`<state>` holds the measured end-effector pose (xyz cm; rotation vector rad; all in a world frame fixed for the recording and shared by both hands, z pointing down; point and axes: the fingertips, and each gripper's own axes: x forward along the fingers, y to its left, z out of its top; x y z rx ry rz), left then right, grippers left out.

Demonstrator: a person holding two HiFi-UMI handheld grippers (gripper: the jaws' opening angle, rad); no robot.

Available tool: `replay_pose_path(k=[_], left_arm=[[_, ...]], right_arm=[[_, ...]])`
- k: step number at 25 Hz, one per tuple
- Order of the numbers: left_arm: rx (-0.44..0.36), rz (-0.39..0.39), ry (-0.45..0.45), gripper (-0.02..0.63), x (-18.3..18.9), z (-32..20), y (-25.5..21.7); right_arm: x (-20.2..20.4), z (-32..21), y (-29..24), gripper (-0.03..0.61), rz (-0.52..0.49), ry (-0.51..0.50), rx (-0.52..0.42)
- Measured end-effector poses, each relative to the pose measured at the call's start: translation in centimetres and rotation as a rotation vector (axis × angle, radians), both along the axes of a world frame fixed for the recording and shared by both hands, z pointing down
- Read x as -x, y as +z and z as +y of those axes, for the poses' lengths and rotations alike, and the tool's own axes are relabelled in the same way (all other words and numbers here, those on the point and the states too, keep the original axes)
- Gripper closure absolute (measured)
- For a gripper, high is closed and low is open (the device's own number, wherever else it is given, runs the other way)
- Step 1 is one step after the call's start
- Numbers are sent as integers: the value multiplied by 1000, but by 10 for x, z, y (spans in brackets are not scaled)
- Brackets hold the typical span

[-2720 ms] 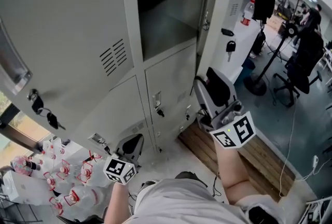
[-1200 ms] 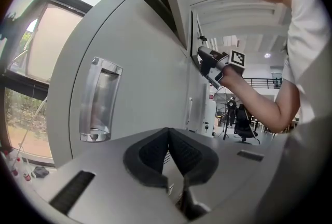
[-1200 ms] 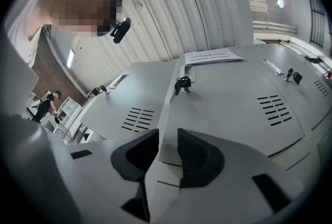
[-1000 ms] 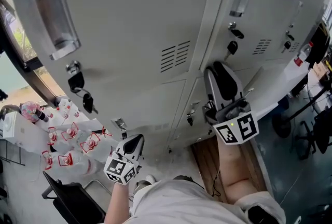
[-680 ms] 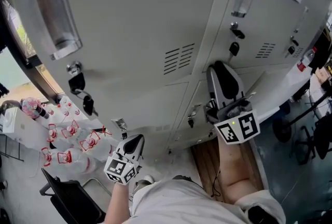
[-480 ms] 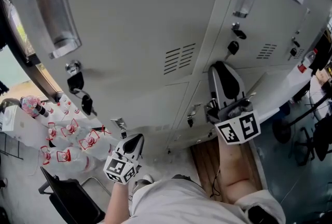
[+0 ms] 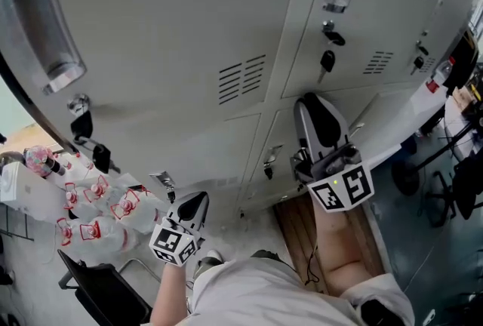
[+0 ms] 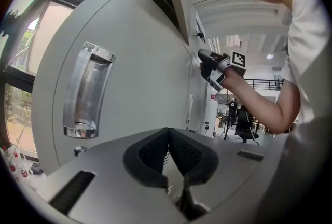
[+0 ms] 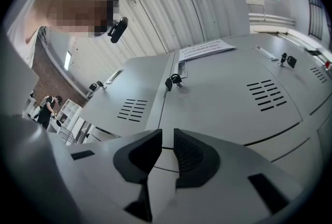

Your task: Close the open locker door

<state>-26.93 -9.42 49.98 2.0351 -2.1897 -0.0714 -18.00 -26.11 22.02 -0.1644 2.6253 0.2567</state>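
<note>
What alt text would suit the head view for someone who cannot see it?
A wall of grey lockers fills the view, doors shut, with keys hanging in the locks. Below, the person holds the left gripper and the right gripper up toward the doors.

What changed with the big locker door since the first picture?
The locker door that stood open has swung shut, so the shelves inside no longer show. The right claw went with it towards the lockers and narrowed a little, with nothing in it. The left claw stayed low, shut and empty, and the keys still hang from the door's lock.
</note>
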Motion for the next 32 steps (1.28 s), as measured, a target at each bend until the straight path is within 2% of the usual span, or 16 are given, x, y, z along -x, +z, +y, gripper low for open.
replay_pose_path(k=[14, 32], left_arm=[[15, -10, 176, 614, -37, -46, -1], [24, -31, 405, 614, -103, -99, -8]], right_arm=[[-38, -11, 78, 520, 144, 102, 107], [-110, 6, 211, 525, 400, 281, 249]])
